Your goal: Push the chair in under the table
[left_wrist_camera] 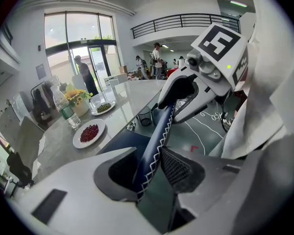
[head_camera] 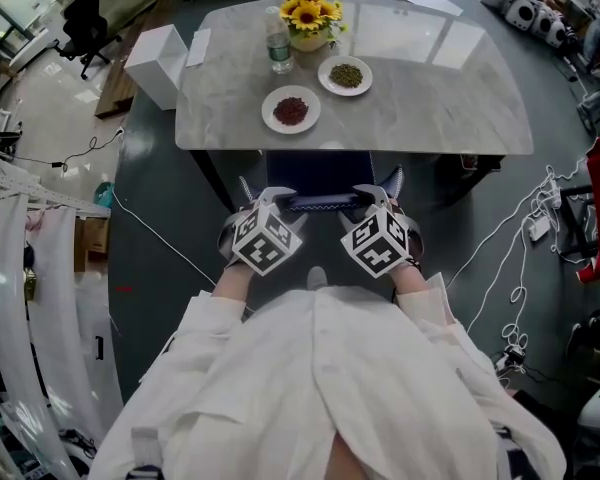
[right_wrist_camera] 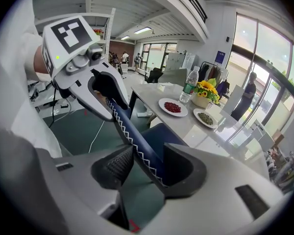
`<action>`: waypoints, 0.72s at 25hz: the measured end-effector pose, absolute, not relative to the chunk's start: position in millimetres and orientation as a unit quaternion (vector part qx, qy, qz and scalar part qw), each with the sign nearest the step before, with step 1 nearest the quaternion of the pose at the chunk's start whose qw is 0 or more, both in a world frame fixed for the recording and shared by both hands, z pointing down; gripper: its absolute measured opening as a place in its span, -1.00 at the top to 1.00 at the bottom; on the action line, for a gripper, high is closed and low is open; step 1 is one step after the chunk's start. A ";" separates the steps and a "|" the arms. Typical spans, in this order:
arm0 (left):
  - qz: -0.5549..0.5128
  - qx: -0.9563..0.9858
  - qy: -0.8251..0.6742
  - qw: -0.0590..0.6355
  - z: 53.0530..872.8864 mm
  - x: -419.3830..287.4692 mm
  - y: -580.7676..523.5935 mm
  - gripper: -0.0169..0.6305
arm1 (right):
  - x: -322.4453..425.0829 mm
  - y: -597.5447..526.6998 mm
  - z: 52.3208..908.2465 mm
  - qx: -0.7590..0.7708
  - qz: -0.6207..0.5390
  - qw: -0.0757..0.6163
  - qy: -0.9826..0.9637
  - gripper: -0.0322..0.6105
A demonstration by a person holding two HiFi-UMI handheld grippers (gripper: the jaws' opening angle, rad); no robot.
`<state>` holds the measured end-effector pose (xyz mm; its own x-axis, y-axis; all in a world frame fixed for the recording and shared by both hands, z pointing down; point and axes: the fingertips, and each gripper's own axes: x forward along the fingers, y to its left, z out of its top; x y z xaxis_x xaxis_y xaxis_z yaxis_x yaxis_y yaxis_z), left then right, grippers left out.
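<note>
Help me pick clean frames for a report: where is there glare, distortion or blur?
Head view: sharp, pale glare patches on the table. Left gripper view: fisheye bending, black corners, blown-out windows. Right gripper view: same fisheye, bright windows.

Between the jaws, the chair back [left_wrist_camera: 154, 146] is navy with white zigzag stitching; beyond them, the bench [head_camera: 420, 98] is pale grey marble, sunflowers [head_camera: 310, 10] yellow.

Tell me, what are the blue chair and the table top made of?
The chair looks like smooth navy leather or a leather-look cover: it has a soft sheen and white zigzag stitching along its edge. The table top looks like polished pale grey stone, perhaps marble or a copy: it shows cloudy veins and bright reflections.
</note>
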<state>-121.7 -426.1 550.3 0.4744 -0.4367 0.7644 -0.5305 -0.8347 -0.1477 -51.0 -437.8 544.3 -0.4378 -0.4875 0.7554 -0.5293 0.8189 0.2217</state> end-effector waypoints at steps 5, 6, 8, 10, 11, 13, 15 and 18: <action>0.427 0.858 -0.281 0.052 549.0 -121.9 -428.5 0.47 | -51.2 -440.2 543.1 0.299 0.022 0.436 -0.849 0.31; 0.427 0.858 -0.282 0.049 549.1 -122.7 -430.0 0.47 | -52.0 -441.5 543.2 0.299 0.020 0.435 -0.849 0.31; 0.426 0.858 -0.284 0.044 549.9 -125.5 -433.8 0.46 | -54.6 -444.5 543.7 0.302 0.019 0.433 -0.849 0.31; 0.426 0.858 -0.284 0.044 550.8 -128.7 -438.3 0.45 | -57.5 -448.1 544.4 0.304 0.018 0.432 -0.849 0.31; 0.427 0.858 -0.284 0.045 551.0 -129.8 -440.4 0.45 | -58.6 -449.7 544.8 0.304 0.019 0.432 -0.849 0.31; 0.427 0.858 -0.282 0.048 551.3 -130.8 -442.3 0.45 | -59.8 -451.1 545.5 0.303 0.022 0.433 -0.848 0.31; 0.427 0.858 -0.281 0.049 551.3 -130.9 -441.1 0.45 | -60.0 -450.3 545.5 0.303 0.023 0.434 -0.848 0.31; 0.427 0.858 -0.282 0.048 550.9 -131.6 -440.0 0.45 | -60.6 -449.3 544.9 0.307 0.022 0.432 -0.848 0.31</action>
<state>-131.6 -440.0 550.9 0.4768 -0.4421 0.7597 -0.5245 -0.8367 -0.1578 -60.6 -449.3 544.9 -0.4388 -0.5010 0.7460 -0.5390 0.8110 0.2276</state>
